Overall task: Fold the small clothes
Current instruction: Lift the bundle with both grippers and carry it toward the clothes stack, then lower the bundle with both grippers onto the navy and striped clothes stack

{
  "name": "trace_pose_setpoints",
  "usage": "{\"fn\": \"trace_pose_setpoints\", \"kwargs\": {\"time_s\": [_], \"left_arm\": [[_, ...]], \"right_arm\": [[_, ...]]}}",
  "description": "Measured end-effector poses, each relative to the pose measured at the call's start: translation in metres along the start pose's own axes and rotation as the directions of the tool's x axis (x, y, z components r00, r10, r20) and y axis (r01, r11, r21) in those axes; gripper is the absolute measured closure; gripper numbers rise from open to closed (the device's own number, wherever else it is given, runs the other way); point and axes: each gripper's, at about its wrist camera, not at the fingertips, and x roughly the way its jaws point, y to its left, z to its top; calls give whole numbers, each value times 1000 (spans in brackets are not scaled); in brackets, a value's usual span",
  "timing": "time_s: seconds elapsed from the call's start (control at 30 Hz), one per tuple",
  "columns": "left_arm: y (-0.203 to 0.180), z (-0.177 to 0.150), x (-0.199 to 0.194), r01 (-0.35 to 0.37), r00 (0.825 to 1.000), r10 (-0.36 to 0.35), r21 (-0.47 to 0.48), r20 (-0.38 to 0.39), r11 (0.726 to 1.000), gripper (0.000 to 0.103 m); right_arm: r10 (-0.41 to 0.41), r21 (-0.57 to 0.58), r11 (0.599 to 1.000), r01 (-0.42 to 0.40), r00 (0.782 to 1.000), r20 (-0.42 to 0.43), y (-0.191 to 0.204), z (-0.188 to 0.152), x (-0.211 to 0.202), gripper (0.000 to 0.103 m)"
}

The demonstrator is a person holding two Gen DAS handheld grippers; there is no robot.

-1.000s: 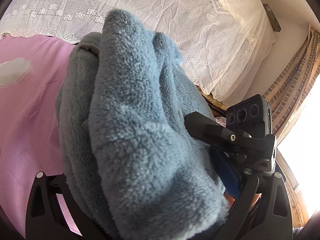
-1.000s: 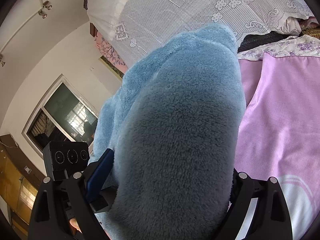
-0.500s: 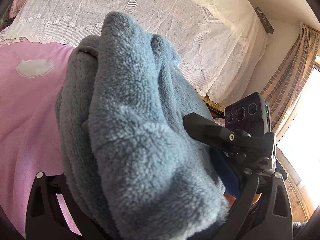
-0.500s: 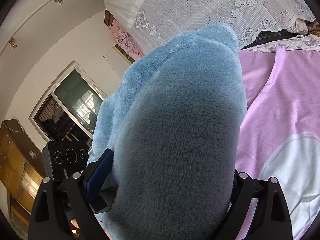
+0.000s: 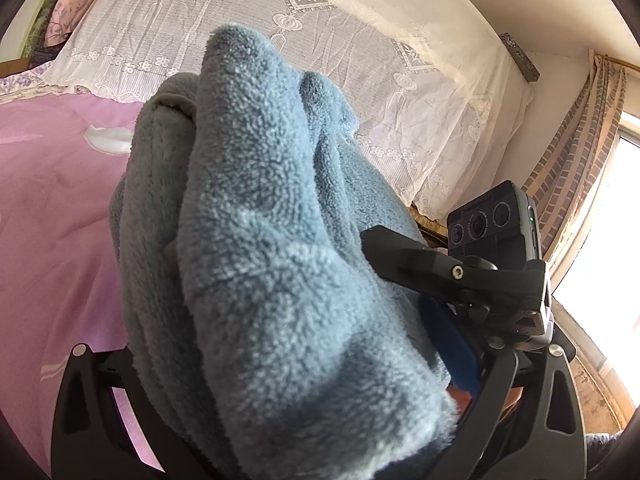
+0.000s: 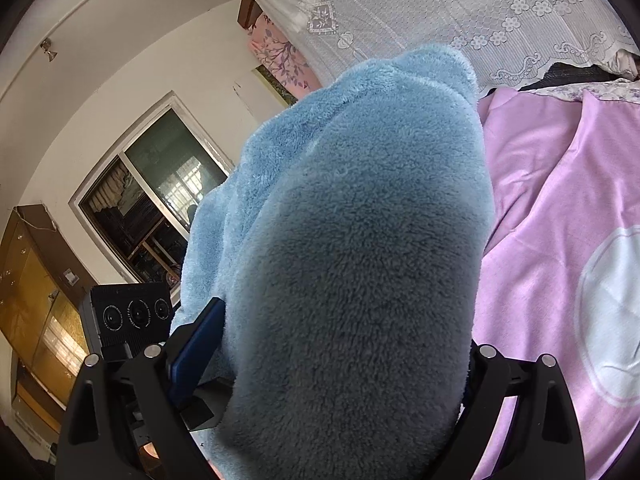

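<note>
a thick blue fleece garment [image 5: 288, 280] fills the middle of the left wrist view, bunched in folds and rising from 6 o'clock toward 12 o'clock. it drapes over the left gripper [image 5: 316, 452], whose black frame shows at 7 o'clock and 5 o'clock. its fingers are buried under the fleece, so i cannot tell whether they are spread or pinching the cloth.

at 3 o'clock in that view the right gripper [image 5: 460, 272] reaches in, a black finger [image 5: 404, 252] touching the edge of the fleece, with a small camera block [image 5: 494, 220] mounted above it.

in the right wrist view the same garment [image 6: 360, 260] covers the centre, a rounded mass lit pale blue at 12 o'clock and shadowed toward 6 o'clock. it hides the right gripper [image 6: 344, 440] fingers too; their state cannot be told. at 8 o'clock the left gripper [image 6: 192, 360] shows a dark blue pad against the fleece, with its camera block [image 6: 134, 316] just beside it.

the garment is held up above a bed with a pink cover [image 5: 52, 216], seen at 9 o'clock in the left view and at 3 o'clock [image 6: 560, 208] in the right one. a white lace cloth [image 5: 320, 40] lies across the head of the bed at 12 o'clock. a window [image 6: 152, 200] sits at 9 o'clock in the right view, and striped curtains [image 5: 572, 160] hang at 3 o'clock in the left view.
</note>
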Motion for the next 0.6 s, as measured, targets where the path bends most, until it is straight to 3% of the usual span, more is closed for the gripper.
{"fn": "trace_pose_setpoints", "kwargs": {"time_s": [0.37,0.6], "left_arm": [[48,5,-67,-76,997,78,-80,21,994,5],[75,50,-123,-173,980,179,-83,81,981,5]], "right_arm": [[55,-5,998,-56,994,-95,51,-7,62,8],[168,-13,985,-171,978,-126,111,27,119,8]]}}
